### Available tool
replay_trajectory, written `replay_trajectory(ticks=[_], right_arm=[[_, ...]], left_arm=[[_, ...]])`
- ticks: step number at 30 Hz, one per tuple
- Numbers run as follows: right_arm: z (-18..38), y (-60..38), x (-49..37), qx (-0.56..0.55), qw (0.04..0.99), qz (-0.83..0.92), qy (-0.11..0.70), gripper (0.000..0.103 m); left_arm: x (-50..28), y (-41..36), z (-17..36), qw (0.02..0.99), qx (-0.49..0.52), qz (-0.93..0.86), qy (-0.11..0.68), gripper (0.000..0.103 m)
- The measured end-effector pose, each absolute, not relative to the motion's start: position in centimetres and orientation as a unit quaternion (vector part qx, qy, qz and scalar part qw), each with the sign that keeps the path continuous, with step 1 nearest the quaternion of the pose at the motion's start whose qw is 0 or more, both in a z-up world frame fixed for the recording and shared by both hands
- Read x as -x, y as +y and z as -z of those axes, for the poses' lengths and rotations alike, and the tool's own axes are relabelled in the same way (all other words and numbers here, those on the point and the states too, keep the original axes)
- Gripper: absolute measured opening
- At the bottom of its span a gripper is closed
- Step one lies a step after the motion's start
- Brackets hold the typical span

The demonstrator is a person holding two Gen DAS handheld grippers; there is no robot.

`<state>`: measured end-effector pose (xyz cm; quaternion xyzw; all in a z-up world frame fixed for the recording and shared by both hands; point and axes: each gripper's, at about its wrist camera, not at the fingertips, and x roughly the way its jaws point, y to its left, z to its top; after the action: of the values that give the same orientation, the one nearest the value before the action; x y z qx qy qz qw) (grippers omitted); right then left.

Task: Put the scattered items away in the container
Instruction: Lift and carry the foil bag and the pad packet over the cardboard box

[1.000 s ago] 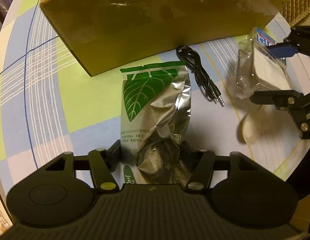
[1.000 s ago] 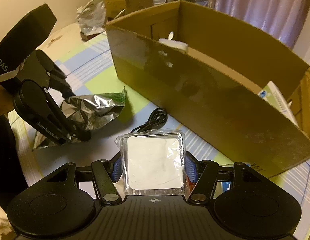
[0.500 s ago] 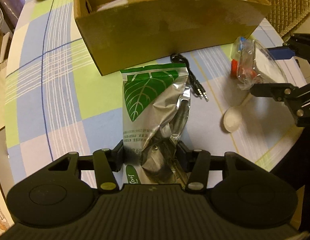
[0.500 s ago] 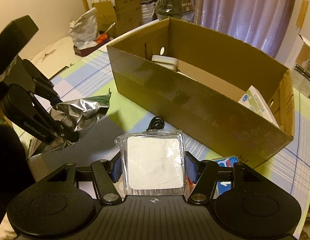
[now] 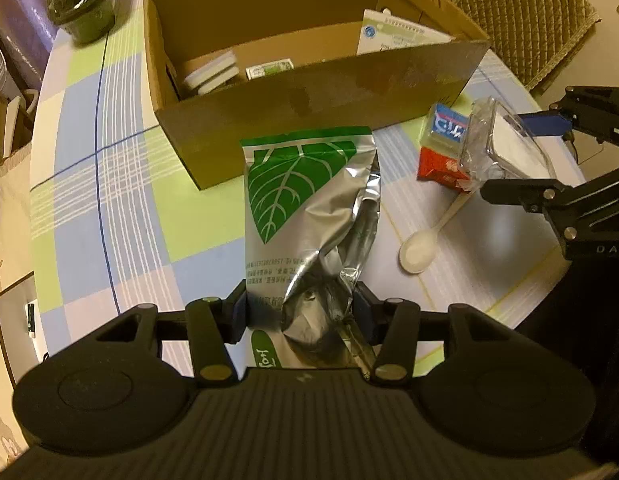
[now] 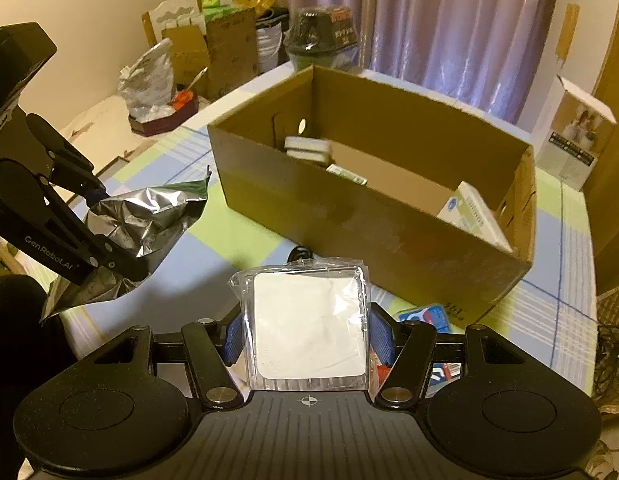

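Step in hand: carry to the box [image 5: 309, 96]. The left tongs [image 5: 299, 314] are clamped on the foil bag [image 5: 305, 208], the right tongs [image 6: 307, 338] on a wrapped white pad [image 6: 309, 328]; both items hang short of the box's near wall. Next: lift each over that wall, then release.

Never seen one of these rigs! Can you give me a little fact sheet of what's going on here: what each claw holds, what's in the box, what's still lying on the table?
left gripper: shut on foil bag, held above the table
right gripper: shut on clear packet with a white square inside
box: open cardboard, holds a white booklet, white cases and a small green pack
table: checked cloth
still out: white spoon, blue pack, red pack
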<state>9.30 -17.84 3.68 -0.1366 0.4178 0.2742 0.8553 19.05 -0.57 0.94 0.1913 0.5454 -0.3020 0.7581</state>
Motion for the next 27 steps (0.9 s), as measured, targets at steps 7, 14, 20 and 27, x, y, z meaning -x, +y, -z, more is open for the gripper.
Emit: replay_trajectory(ticks=[7,14,20,27], right_arm=[[-4.5,-18.1,-8.8,0.134,0.861,-0.262,0.414,0.063],[-5.6,-18.6,-9.4,0.132,0.869,-0.249,0.407,0.063],[-8.2,-19.0,-11.7,0.12,0.883,-0.239,0.386,0.063],[-11.2,-19.1,-15.6,0.102,0.898,-0.229,0.361,0.063]], left_arm=[[-18.5,-0.7,-2.2,0.764,-0.19,0.304,0.537,0.047],[-19.1,-0.6,-3.5,0.764,-0.189,0.309,0.534,0.047],[-21.0,-1.2,-6.0,0.77,-0.191,0.316,0.521,0.047],[-25.1,-2.8,-10.0,0.785,-0.173,0.321,0.5,0.047]])
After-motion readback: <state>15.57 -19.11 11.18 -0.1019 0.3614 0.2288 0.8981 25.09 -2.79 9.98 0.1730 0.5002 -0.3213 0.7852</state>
